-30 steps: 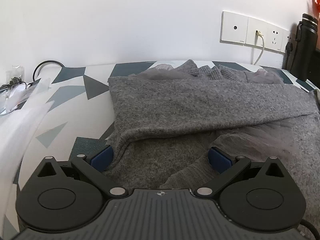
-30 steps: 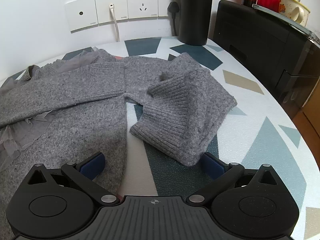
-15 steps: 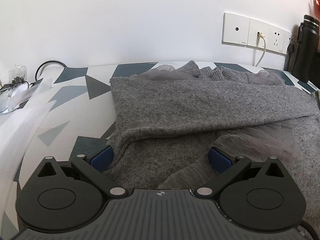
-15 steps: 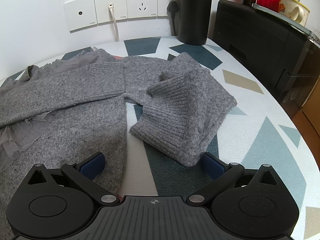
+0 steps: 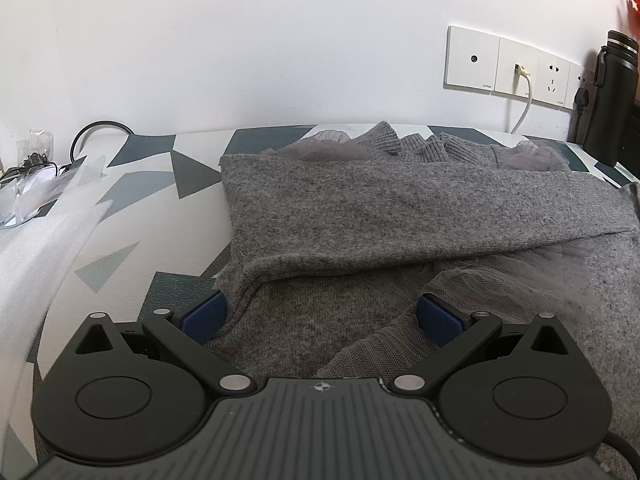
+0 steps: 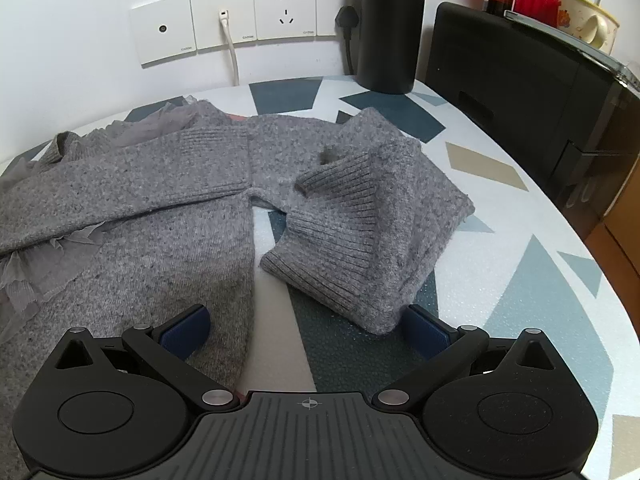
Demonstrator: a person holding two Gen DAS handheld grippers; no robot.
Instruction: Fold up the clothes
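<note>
A grey knitted sweater with a sheer grey frill lies spread on the patterned table. One sleeve is folded across its body. In the right wrist view the sweater has its other sleeve bunched up at the right, ribbed cuff toward me. My left gripper is open, low over the sweater's near left edge, blue pads on either side of the cloth. My right gripper is open and empty, between the sweater's body and the bunched sleeve.
The table has a white cover with blue and grey shapes. A black bottle and wall sockets with a white cable stand at the back. A black box is at the right. Clear plastic wrap lies at the left.
Nearly nothing has changed. The left gripper has shifted very slightly over the sweater; both grippers stay open.
</note>
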